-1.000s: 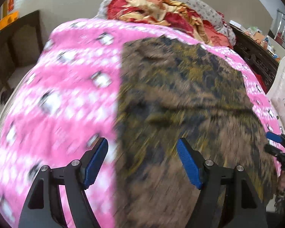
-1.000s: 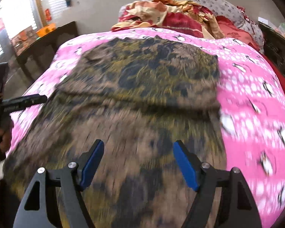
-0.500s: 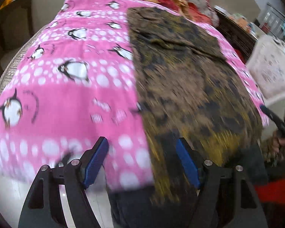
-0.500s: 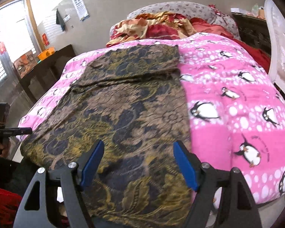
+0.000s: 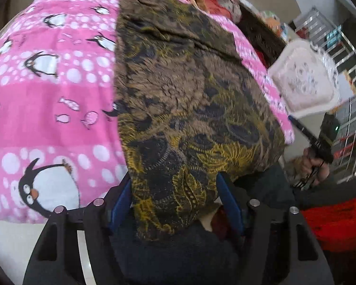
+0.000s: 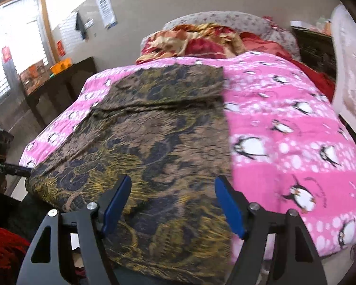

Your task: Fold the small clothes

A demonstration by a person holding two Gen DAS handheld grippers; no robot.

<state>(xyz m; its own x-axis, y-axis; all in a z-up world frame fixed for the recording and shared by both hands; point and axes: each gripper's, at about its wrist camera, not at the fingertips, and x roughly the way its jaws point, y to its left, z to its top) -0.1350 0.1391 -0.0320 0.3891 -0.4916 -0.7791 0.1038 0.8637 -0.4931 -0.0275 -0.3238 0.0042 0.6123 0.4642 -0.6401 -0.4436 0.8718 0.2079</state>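
A brown, black and gold patterned cloth (image 5: 185, 90) lies spread flat on a pink penguin blanket (image 5: 47, 90), its near edge hanging over the bed's front. My left gripper (image 5: 175, 201) is open, its blue pads on either side of the cloth's hanging left corner. My right gripper (image 6: 173, 204) is open just above the cloth (image 6: 154, 137) near its hanging right corner. The blanket (image 6: 284, 130) is bare to the right. The right gripper also shows at the right of the left wrist view (image 5: 299, 125), and the left gripper at the left of the right wrist view (image 6: 16, 169).
Crumpled red and gold bedding (image 6: 201, 40) lies at the head of the bed. A dark side table (image 6: 59, 80) stands left of the bed. A white chair back (image 5: 303, 78) and a metal railing (image 5: 351, 95) stand to the right. Red fabric (image 5: 337, 223) lies below.
Both grippers have pulled back toward the bed's near edge and dropped lower. The cloth's hanging front edge now lies between the left pads. Both grippers stay open.
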